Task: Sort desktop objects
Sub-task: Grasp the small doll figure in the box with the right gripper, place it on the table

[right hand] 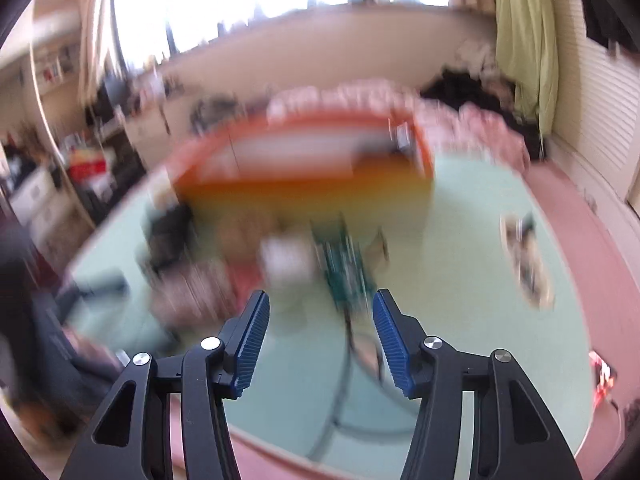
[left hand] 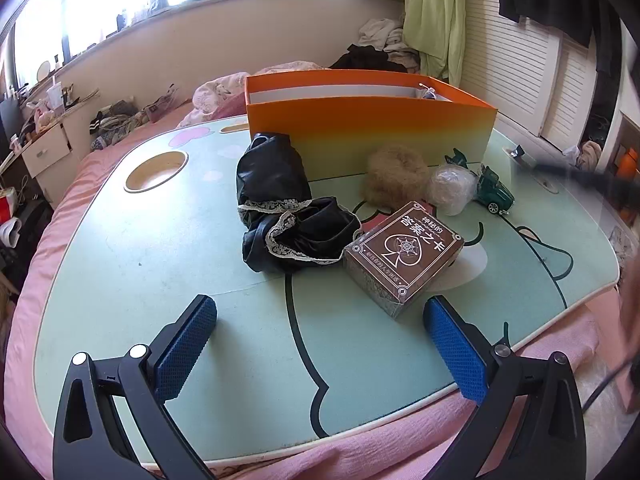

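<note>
My left gripper (left hand: 320, 344) hovers over the near edge of the lap table (left hand: 120, 280), jaws spread wide and empty. My right gripper (right hand: 320, 332) is also parted, with nothing between its pads; its view is heavily smeared.

The orange box (left hand: 360, 128) stands at the far edge of the table. In front of it, still on the table top, lie a black lace-trimmed garment (left hand: 280, 208), a brown card box (left hand: 404, 252) just beside the garment, a tan fibre ball (left hand: 396, 176) and a clear wrapped ball (left hand: 452, 188) touching or nearly touching each other, and a green toy car (left hand: 494, 192) toward the right edge.

Judgement: sorting is at an early stage, as most items remain outside the box. The right gripper appears lined up on the green toy car (right hand: 344, 272). The next move calls for a descent around it and a firm close, then a lift over the box wall.

The left view gives sharp detail of every item and the print on the card box. The right view shows the box interior from higher up, though its contents cannot be told, and a small object near the right edge, too blurred to identify.
</note>
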`<action>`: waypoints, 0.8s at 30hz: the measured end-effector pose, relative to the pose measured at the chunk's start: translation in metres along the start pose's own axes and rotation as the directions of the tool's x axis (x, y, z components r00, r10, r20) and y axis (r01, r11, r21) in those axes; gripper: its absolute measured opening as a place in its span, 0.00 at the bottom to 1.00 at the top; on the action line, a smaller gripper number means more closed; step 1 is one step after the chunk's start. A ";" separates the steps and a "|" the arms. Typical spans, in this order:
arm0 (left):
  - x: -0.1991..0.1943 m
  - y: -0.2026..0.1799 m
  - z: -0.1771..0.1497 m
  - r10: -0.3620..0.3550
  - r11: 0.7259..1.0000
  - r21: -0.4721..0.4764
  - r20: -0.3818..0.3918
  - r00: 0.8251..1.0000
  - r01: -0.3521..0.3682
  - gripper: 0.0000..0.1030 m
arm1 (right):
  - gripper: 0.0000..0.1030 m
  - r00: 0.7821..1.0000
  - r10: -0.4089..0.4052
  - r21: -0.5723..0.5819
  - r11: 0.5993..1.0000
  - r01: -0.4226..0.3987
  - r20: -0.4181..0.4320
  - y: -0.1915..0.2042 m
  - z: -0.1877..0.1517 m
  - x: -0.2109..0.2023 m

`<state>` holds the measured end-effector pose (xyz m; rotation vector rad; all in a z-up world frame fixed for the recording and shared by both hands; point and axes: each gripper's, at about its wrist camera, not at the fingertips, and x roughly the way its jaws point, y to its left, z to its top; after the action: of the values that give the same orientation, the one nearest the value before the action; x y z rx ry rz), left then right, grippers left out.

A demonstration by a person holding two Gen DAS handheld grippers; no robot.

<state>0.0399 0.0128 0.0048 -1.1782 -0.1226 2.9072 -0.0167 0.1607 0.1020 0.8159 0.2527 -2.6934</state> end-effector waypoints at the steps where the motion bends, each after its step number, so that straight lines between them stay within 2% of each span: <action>1: -0.001 0.000 0.000 0.000 1.000 0.000 0.000 1.000 0.000 1.00 | 0.54 0.999 0.035 -0.001 0.999 -0.035 0.001 0.006 0.029 0.006; 3: -0.001 0.000 0.000 0.000 1.000 0.001 0.000 1.000 0.000 1.00 | 0.54 0.991 0.111 0.037 0.993 -0.109 -0.069 0.015 0.064 0.028; 4: 0.000 -0.001 0.001 0.000 1.000 0.001 0.000 1.000 0.000 1.00 | 0.54 0.976 0.173 0.083 0.983 -0.162 -0.134 0.020 0.084 0.049; 5: 0.000 -0.001 0.001 -0.001 1.000 0.001 0.000 1.000 0.001 1.00 | 0.54 0.941 0.253 0.155 0.963 -0.222 -0.223 0.024 0.103 0.082; 6: -0.001 -0.001 0.000 -0.003 1.000 0.001 0.000 1.000 0.003 1.00 | 0.54 0.917 0.295 0.202 0.948 -0.246 -0.267 0.027 0.113 0.104; 7: -0.001 -0.001 0.000 -0.004 1.000 0.002 0.002 1.000 0.004 1.00 | 0.54 0.903 0.307 0.223 0.943 -0.247 -0.299 0.030 0.118 0.119; 8: -0.002 -0.001 0.000 -0.006 1.000 0.002 0.003 1.000 0.006 1.00 | 0.54 0.884 0.304 0.236 0.944 -0.230 -0.356 0.036 0.123 0.143; 9: -0.002 -0.001 -0.001 -0.008 1.000 0.003 0.004 1.000 0.008 1.00 | 0.54 0.875 0.285 0.232 0.951 -0.207 -0.390 0.041 0.125 0.157; 11: -0.003 -0.002 -0.001 -0.009 1.000 0.003 0.005 1.000 0.009 1.00 | 0.52 0.869 0.210 0.195 0.972 -0.135 -0.448 0.054 0.123 0.188; 13: -0.004 -0.002 -0.001 -0.011 1.000 0.004 0.007 1.000 0.011 1.00 | 0.47 0.859 0.180 0.187 0.977 -0.100 -0.479 0.058 0.119 0.206; 14: -0.003 -0.001 -0.001 -0.012 1.000 0.004 0.007 1.000 0.012 1.00 | 0.47 0.833 0.167 0.191 0.979 -0.075 -0.528 0.060 0.113 0.221; 15: -0.003 -0.002 -0.001 -0.013 1.000 0.004 0.008 1.000 0.013 1.00 | 0.44 0.803 0.191 0.223 0.972 -0.075 -0.565 0.059 0.103 0.233; 16: -0.002 -0.001 -0.001 -0.013 1.000 0.003 0.007 1.000 0.013 1.00 | 0.41 0.801 0.210 0.248 0.965 -0.080 -0.560 0.055 0.102 0.236; 17: -0.002 -0.001 -0.001 -0.017 1.000 0.000 0.005 1.000 0.017 1.00 | 0.40 0.813 0.182 0.231 0.971 -0.060 -0.553 0.057 0.103 0.237; 18: -0.003 -0.001 -0.001 -0.019 1.000 -0.001 0.006 1.000 0.019 1.00 | 0.34 0.815 0.148 0.192 0.980 -0.046 -0.560 0.060 0.102 0.237; 20: -0.003 -0.002 -0.001 -0.017 1.000 0.002 0.008 1.000 0.017 1.00 | 0.32 0.821 0.085 0.102 0.994 -0.033 -0.564 0.069 0.100 0.234; 21: -0.004 -0.003 -0.001 -0.017 1.000 0.002 0.008 1.000 0.017 1.00 | 0.32 0.823 0.070 0.093 0.995 -0.022 -0.564 0.068 0.100 0.233; 22: -0.004 -0.003 -0.001 -0.017 1.000 0.002 0.009 1.000 0.017 1.00 | 0.32 0.829 0.075 0.097 0.995 -0.025 -0.554 0.065 0.098 0.231; 24: -0.003 -0.004 -0.001 -0.016 1.000 0.004 0.009 1.000 0.016 1.00 | 0.32 0.847 0.146 0.159 0.985 -0.074 -0.511 0.054 0.101 0.225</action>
<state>0.0432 0.0169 0.0065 -1.1587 -0.1253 2.8975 -0.2270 0.0291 0.0542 1.5515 0.1378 -2.3460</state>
